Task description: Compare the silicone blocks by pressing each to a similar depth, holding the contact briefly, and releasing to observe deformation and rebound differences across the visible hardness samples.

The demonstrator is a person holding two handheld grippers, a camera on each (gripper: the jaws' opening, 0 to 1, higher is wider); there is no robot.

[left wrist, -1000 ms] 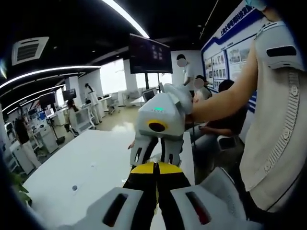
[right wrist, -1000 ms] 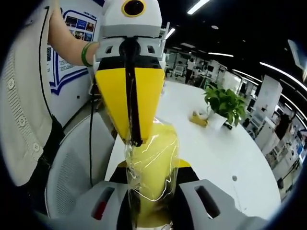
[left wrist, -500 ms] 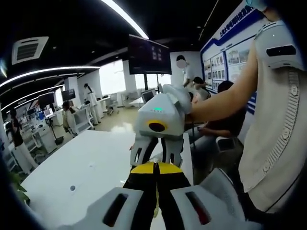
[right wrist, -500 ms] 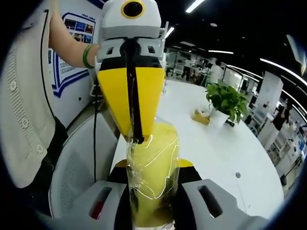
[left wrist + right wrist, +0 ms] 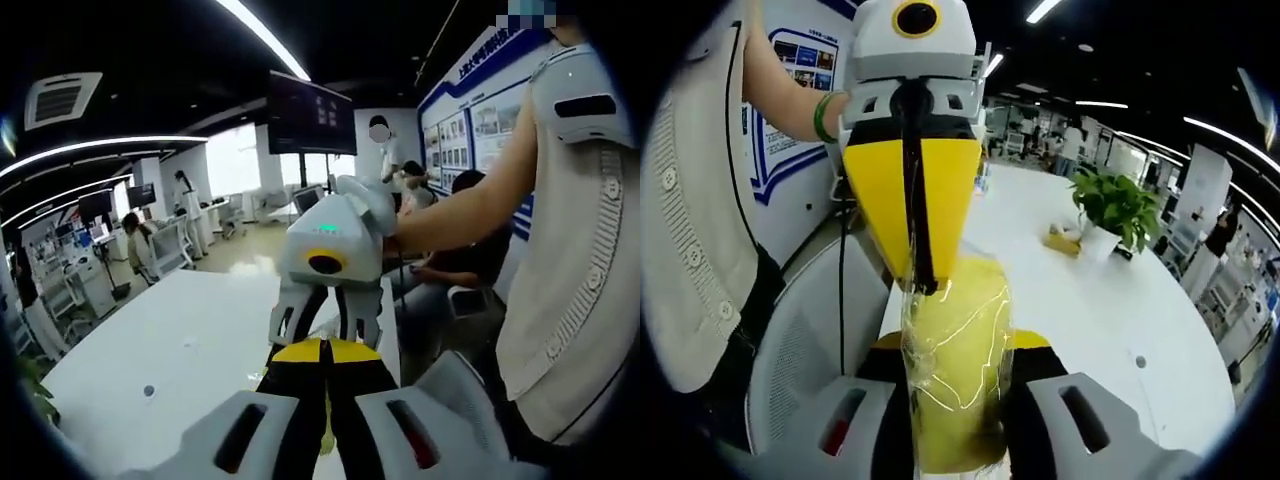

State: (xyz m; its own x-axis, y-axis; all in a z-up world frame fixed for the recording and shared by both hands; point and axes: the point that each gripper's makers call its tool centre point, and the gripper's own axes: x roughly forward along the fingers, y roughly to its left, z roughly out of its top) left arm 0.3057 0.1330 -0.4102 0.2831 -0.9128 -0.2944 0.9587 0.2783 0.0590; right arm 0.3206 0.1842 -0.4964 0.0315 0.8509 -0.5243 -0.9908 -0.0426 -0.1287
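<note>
Here, in the left gripper view, the left gripper point(image 5: 323, 352) rises from the bottom with its yellow-and-black jaws pressed together on a thin yellow edge, and just beyond their tips the right gripper point(image 5: 326, 325) faces it, a white body with a green light, held in a person's hand point(image 5: 372, 207). Behind both lies a long white table point(image 5: 180, 350), a dark monitor point(image 5: 312, 113) hangs above, and to the right the person's cream shirt point(image 5: 575, 270) takes up the edge. In the right gripper view, the cream shirt point(image 5: 690, 230) is at far left, then a white mesh chair back point(image 5: 805, 355). The left gripper point(image 5: 916, 285) comes down from above, yellow jaws closed to a point on the top corner of the clear wrap around a yellow silicone block point(image 5: 955, 370). The right gripper point(image 5: 956, 400) holds that block from below, its jaws pinching it on both sides. The block is in the air between the two grippers, off the white table point(image 5: 1090, 310). Farther right a potted plant point(image 5: 1117, 210) stands on the table, with a small yellowish object point(image 5: 1063, 238) just beside it, too small to identify.
</note>
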